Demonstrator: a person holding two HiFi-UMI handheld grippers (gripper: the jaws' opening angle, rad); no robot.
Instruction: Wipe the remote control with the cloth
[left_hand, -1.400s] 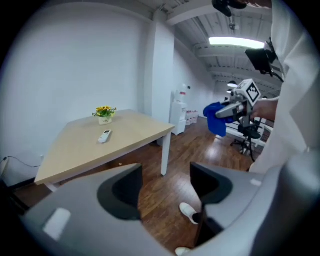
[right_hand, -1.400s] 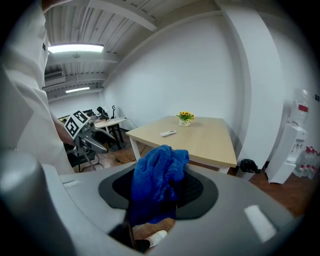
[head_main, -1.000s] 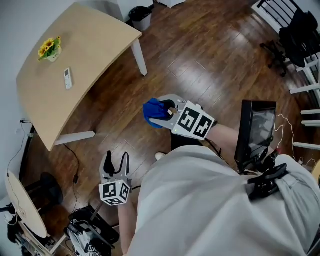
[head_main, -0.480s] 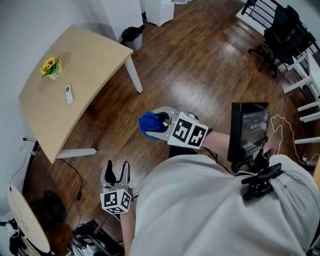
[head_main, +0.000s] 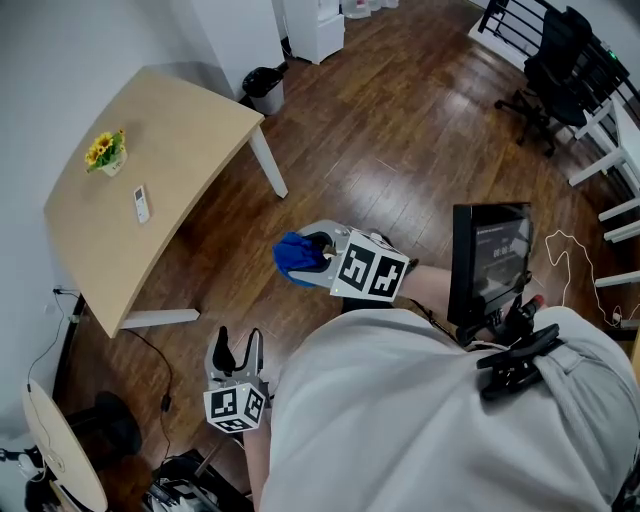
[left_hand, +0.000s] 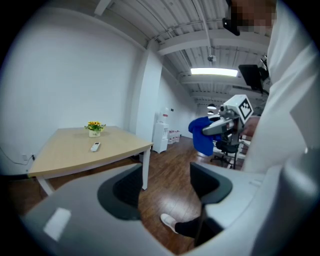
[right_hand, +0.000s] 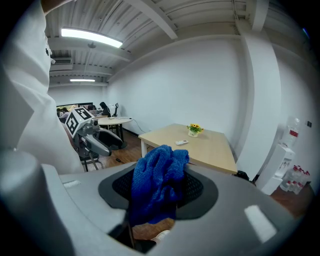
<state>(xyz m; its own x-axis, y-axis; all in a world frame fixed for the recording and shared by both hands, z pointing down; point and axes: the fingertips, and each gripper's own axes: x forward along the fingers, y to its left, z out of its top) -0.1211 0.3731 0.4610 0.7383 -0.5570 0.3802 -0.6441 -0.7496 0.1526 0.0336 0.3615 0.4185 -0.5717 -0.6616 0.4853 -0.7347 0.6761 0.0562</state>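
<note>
The left gripper (head_main: 233, 345) is being held low beside the person's body, its jaws standing apart with nothing between them. Ahead of it, the blue cloth (head_main: 293, 257) is being clamped in the right gripper (head_main: 318, 247), bunched between the jaws above the wooden floor (head_main: 400, 150). Farther off, ahead and to the left, the remote control (head_main: 142, 203) is lying on the tabletop (head_main: 190, 130), well apart from both grippers. Its long axis is pointing roughly away from the person, and a small flower pot (head_main: 106, 152) is standing near it on the far side. By judgement, the cloth is needing to be carried forward and leftward, while the left gripper is being kept on the remote's side.
</note>
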